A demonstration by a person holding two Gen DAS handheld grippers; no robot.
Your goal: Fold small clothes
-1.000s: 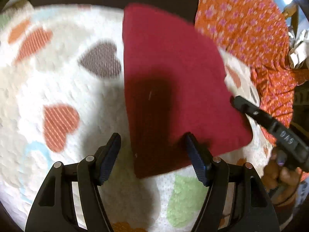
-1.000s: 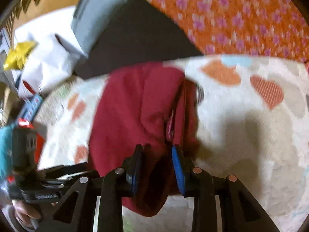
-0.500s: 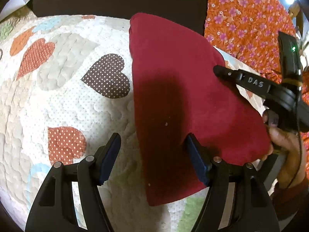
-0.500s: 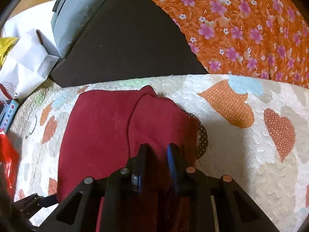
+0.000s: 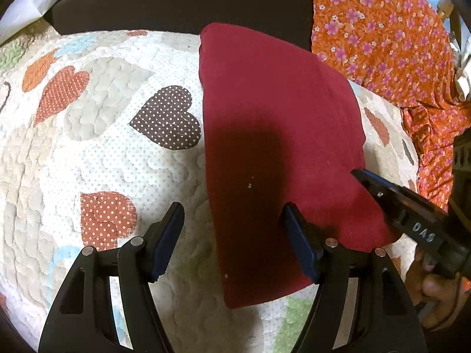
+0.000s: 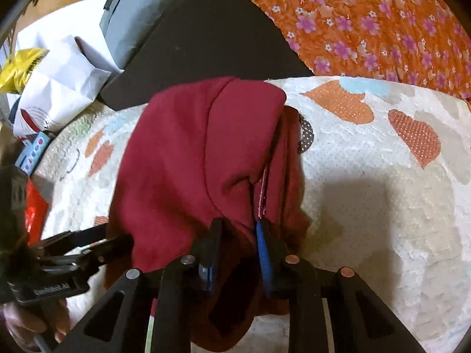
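Observation:
A dark red small garment [image 5: 265,135] lies folded on a white quilt with heart patches [image 5: 103,147]. My left gripper [image 5: 235,235] is open above the garment's near left edge and holds nothing. My right gripper [image 6: 238,244] is shut on the garment's near edge [image 6: 188,158], with cloth bunched between its blue pads and lifted a little. In the left wrist view the right gripper [image 5: 362,176] touches the garment's right edge. In the right wrist view the left gripper [image 6: 117,241] is at the garment's lower left.
An orange flowered cloth [image 5: 388,35] lies to the right of the quilt. A black surface [image 5: 182,3] runs along the quilt's far edge. A white paper bag [image 6: 59,88] and a grey box [image 6: 138,20] sit beyond it.
The right gripper carried the garment's edge across, then drew back toward the near right edge, still holding cloth. The garment now lies flatter. The left gripper stayed open and almost still.

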